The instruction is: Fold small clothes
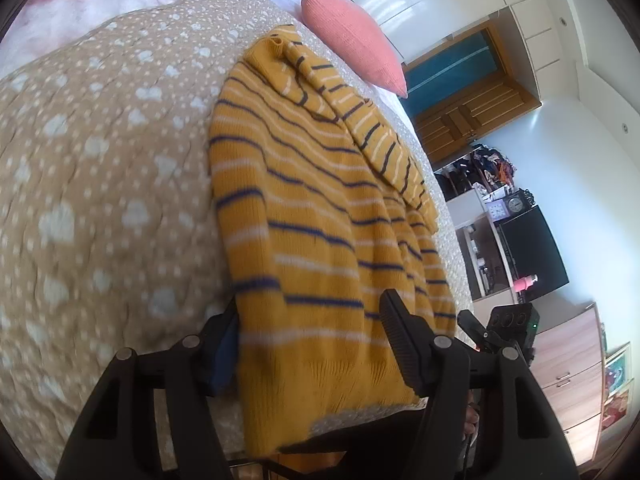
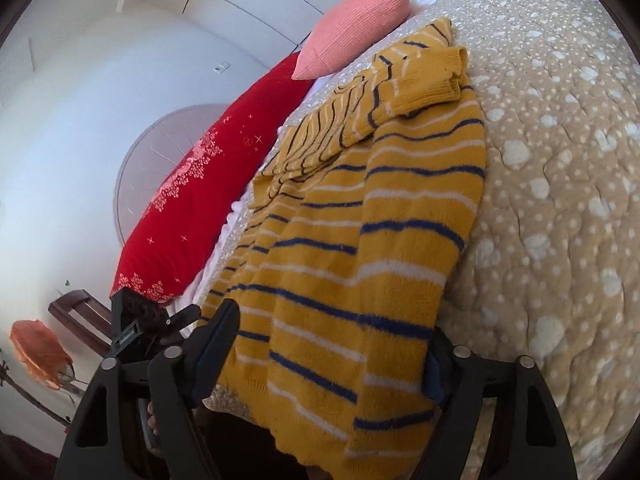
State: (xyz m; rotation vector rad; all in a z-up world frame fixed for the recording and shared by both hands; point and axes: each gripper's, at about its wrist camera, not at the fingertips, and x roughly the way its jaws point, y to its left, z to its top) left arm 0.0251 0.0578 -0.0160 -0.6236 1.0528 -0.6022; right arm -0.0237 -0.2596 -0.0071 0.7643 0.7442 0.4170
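Dotted bedspread [image 1: 100,160] w/ striped sweater [image 1: 304,216], hem btwn spread jaws of both grippers, no legible text.

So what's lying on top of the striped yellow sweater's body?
A folded-in sleeve lies across the upper part of the sweater, cuff toward the dotted tan bedspread. Whatever the sleeve covers, and the sweater's underside, can't be seen.
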